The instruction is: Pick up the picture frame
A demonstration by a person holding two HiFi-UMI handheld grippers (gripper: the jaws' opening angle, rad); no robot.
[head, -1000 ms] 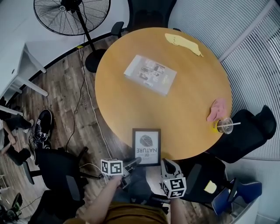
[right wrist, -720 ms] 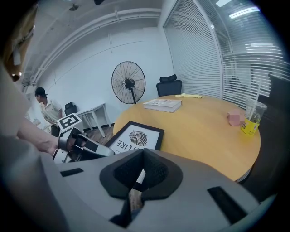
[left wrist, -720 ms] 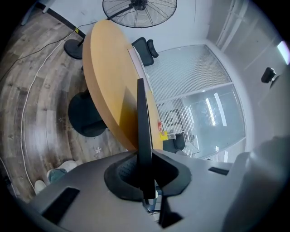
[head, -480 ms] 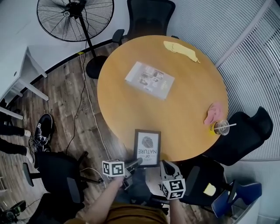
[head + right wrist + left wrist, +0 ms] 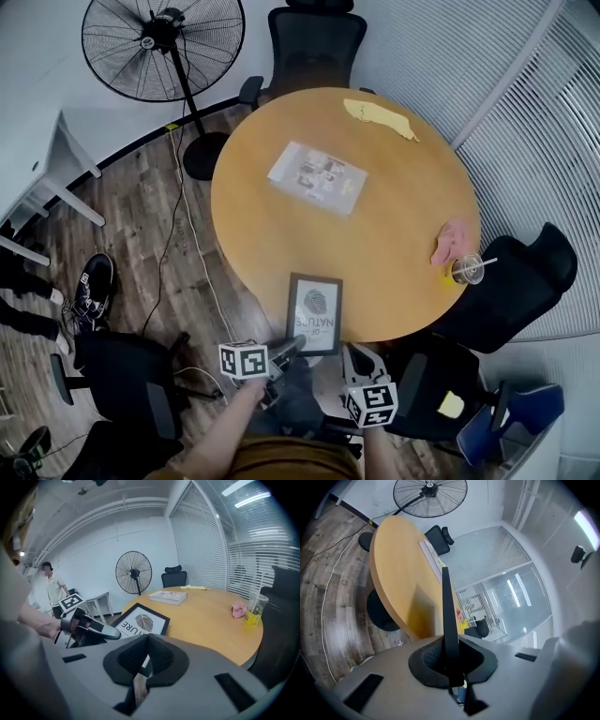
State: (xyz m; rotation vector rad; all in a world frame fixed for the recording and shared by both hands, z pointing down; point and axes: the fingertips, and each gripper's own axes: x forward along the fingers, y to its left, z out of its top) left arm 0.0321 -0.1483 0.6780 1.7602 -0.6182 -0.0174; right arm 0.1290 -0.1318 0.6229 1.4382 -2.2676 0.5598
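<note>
The black picture frame (image 5: 315, 312) with a leaf print hangs over the near edge of the round wooden table (image 5: 281, 234). My left gripper (image 5: 292, 346) is shut on its near left edge. In the left gripper view the picture frame (image 5: 446, 606) shows edge-on, running up from between the pads of the left gripper (image 5: 453, 666). My right gripper (image 5: 350, 351) is shut on the near right corner. In the right gripper view the picture frame (image 5: 143, 619) runs away from the right gripper (image 5: 146, 661), tilted above the tabletop.
On the table lie a book (image 5: 317, 175), a yellow cloth (image 5: 380, 118), a pink cloth (image 5: 448, 240) and a plastic cup with a straw (image 5: 461, 270). Office chairs (image 5: 314, 42) ring it. A standing fan (image 5: 161, 47) and a white desk (image 5: 37, 159) are at the left. A person (image 5: 50, 588) stands at the back.
Both grippers have risen a little with the frame's near edge. The frame now tilts up off the table edge.
</note>
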